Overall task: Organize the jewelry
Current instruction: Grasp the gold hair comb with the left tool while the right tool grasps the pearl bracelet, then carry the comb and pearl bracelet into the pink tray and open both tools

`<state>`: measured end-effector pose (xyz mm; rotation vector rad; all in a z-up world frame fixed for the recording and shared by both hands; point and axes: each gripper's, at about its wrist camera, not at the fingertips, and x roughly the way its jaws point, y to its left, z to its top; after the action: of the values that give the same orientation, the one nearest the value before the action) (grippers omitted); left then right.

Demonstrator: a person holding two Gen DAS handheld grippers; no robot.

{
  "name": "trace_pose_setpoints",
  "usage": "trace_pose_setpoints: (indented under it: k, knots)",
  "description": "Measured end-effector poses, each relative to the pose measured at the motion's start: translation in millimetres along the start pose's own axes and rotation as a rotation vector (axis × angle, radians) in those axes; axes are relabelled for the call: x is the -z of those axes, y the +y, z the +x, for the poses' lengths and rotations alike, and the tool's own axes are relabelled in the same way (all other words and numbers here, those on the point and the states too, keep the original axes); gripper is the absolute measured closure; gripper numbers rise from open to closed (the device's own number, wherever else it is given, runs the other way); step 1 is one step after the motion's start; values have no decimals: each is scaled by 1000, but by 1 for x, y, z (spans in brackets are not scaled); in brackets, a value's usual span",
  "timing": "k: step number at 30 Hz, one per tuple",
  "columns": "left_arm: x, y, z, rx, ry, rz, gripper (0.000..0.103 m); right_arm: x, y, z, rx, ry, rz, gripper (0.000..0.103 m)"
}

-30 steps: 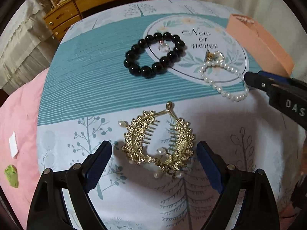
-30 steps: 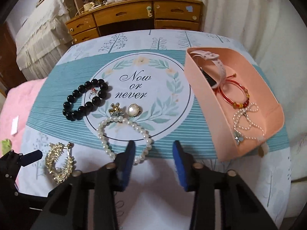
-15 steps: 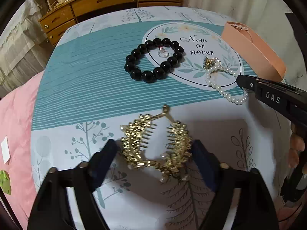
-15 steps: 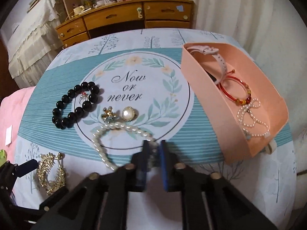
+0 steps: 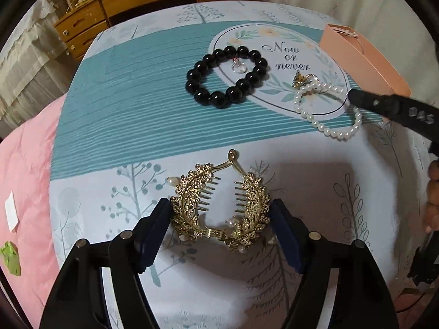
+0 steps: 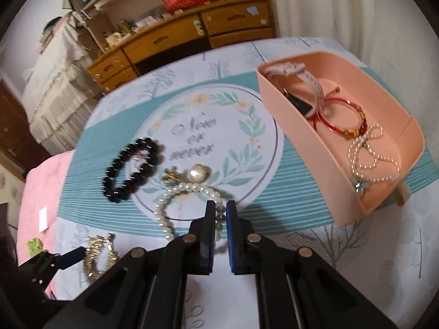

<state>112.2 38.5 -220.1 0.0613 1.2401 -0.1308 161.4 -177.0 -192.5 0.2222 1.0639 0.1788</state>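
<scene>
Two pieces gripped at once, on a printed cloth over the worktop [image 5: 115,115].

Peach tray [image 6: 310,175] at two o'clock in the right wrist view, already holding a watch [image 6: 304,85], a red cord bracelet [image 6: 343,122] and a fine pearl chain [image 6: 367,156]. Likely the drop point for both pieces.

Gold hair comb [image 5: 189,200] at six o'clock in the left wrist view, flat on the cloth, teeth turned inward. Left hand-held gripper [image 5: 221,208] spread fairly wide, pads pressed on the two outer leafy flanks. Probably stiff, light metal; fragile at the teeth and the small pearl drops, so best squeezed on the solid flanks and gently.

Pearl bracelet [image 6: 175,200] at three o'clock from the comb. Right hand-held gripper [image 6: 220,208] closed narrow over a few beads at the loop's near side. Limp, and slippery bead to bead; expect dangling and swinging once lifted, perhaps catching the tray wall.

Black bead bracelet [image 5: 227,76] at twelve o'clock from the comb, well apart, no obstacle. Small gold flower piece [image 6: 171,175] and round pearl stud [image 6: 199,172] just beside the pearl loop's far edge, possibly touching. Risk of dragging them along.
</scene>
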Motion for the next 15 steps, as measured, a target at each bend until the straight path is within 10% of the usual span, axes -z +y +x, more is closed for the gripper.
trace_pose_setpoints:
  k: [15]
  knots:
    - [-35, -14, -65, -103, 15, -147, 31, -55, 7, -99, -198, -168, -149, 96]
